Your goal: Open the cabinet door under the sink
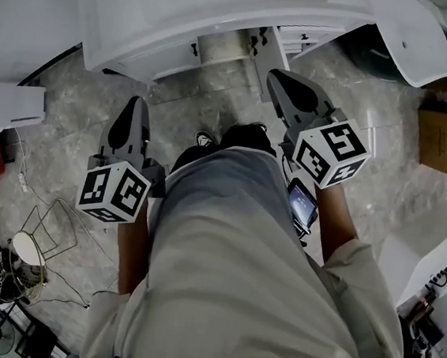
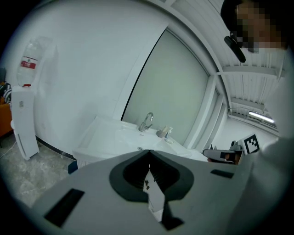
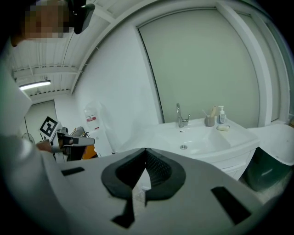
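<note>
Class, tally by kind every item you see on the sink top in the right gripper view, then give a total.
Faucet: 1
Toothbrush cup: 1
Pump bottle: 1
Soap bar: 1
Total: 4

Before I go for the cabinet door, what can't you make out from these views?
- Cabinet front: head view, the sink overhangs it; only a strip shows, door state unclear.
- Same cabinet, left gripper view: the left gripper covers most of it.
- Bottle label: left gripper view, too small to read.
</note>
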The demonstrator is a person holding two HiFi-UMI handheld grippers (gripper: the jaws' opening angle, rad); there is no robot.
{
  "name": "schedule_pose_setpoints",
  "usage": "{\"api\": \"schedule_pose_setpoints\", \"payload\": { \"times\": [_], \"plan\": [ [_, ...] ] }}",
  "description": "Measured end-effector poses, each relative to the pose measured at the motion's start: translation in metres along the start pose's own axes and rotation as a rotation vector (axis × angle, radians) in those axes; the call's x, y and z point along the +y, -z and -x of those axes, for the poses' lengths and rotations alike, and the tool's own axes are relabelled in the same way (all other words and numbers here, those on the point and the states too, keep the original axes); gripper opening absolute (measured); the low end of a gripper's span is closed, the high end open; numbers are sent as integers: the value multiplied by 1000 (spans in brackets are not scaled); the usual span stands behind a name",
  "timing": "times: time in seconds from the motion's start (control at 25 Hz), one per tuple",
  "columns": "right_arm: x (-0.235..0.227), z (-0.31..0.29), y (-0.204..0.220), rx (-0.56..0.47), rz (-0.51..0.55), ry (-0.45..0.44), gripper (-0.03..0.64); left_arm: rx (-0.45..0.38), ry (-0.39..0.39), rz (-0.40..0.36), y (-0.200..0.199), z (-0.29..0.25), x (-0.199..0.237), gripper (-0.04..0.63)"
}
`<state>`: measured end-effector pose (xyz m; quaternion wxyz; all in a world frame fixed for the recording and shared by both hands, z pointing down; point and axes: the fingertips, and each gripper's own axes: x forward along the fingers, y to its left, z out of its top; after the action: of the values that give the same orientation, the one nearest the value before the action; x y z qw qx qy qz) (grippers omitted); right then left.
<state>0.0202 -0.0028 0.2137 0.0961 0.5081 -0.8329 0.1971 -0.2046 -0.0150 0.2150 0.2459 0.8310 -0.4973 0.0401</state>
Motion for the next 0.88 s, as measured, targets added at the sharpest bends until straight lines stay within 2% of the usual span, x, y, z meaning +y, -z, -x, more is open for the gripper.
{"api": "schedule_pose_setpoints", "payload": {
  "times": [0.36, 0.88],
  "plan": [
    [4, 4, -7, 1, -10, 2, 11, -14, 8, 1, -6, 2, 0, -2],
    [5, 6, 15, 67, -11, 13, 11, 7, 5, 8, 6, 6, 1, -2]
  ]
}}
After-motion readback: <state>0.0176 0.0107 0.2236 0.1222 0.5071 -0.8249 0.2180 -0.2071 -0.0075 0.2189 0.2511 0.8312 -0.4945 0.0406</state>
